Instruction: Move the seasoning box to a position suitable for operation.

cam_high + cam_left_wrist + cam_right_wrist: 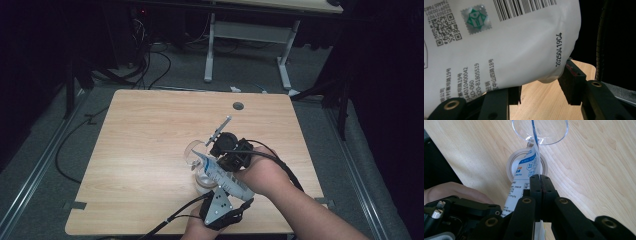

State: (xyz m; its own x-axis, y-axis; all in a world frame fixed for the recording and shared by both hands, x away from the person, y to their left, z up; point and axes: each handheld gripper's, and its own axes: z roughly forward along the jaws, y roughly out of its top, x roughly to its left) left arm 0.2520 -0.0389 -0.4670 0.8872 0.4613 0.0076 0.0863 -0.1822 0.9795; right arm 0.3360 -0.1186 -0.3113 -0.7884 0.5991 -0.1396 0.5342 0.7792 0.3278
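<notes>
A white pouch point(220, 175) with blue print hangs tilted over the table, held at two places. My left gripper point(236, 197) is shut on its fat lower end; in the left gripper view its jaws point(542, 87) clamp the bulging pouch point(511, 45), whose barcode side faces the camera. My right gripper point(224, 161) is shut on the pouch's point(526, 170) flat upper part, the jaws point(540, 178) pressed together on it. The pouch's top corner reaches over the rim of a clear cup point(192, 151) point(540, 132). A tape roll point(204, 181) point(510, 167) lies on the table under the pouch.
The wooden table point(140, 130) has a round cable hole point(238, 105) near its far edge. Behind it stand the white legs of another desk point(209, 55), and cables point(150, 70) run over the grey floor at the left.
</notes>
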